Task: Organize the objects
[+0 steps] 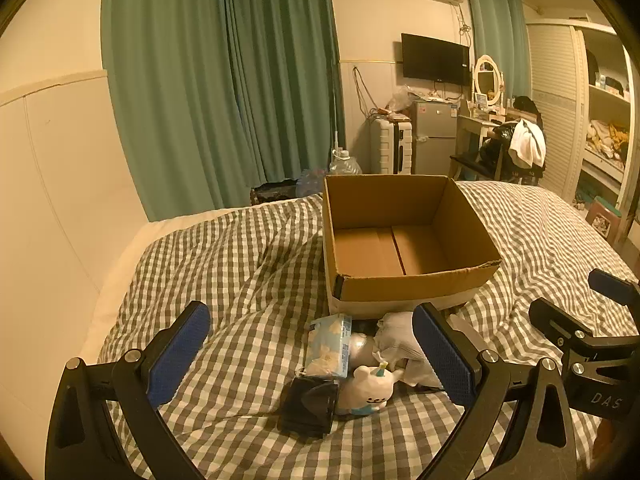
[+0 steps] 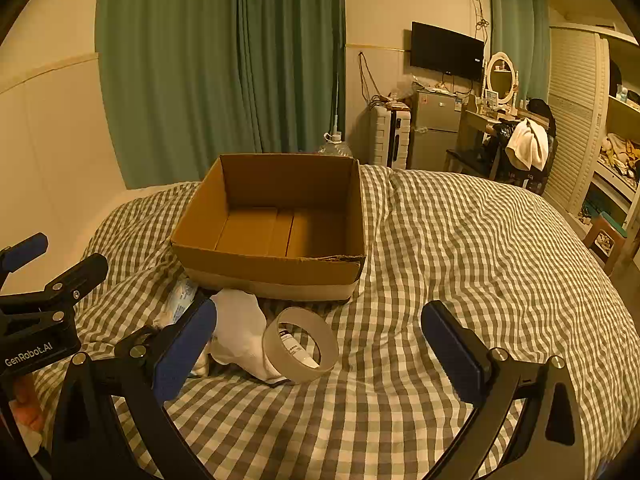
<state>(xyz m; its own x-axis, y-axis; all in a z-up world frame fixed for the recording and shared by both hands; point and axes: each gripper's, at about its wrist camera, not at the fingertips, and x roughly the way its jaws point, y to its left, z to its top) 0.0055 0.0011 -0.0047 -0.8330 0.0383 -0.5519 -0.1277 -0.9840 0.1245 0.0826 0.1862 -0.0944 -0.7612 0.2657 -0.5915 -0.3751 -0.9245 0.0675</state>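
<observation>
An open, empty cardboard box [image 1: 404, 236] stands on the checked bed; it also shows in the right wrist view [image 2: 276, 224]. In front of it lies a small pile: a tissue pack [image 1: 328, 346], a black pouch [image 1: 308, 406], a white plush toy [image 1: 370, 390] and a white crumpled cloth [image 1: 400, 338]. The right wrist view shows the cloth [image 2: 240, 330], a roll of tape [image 2: 300, 344] and the tissue pack [image 2: 182, 296]. My left gripper [image 1: 316, 356] is open and empty above the pile. My right gripper [image 2: 320, 352] is open and empty, with the tape between its fingers' line.
The checked duvet [image 2: 460, 248] covers the bed. Green curtains [image 1: 224, 80] hang behind. A suitcase [image 1: 390, 146], a small fridge [image 1: 434, 136], a chair with clothes [image 1: 516, 148] and shelves [image 1: 604, 128] stand beyond the bed's far side.
</observation>
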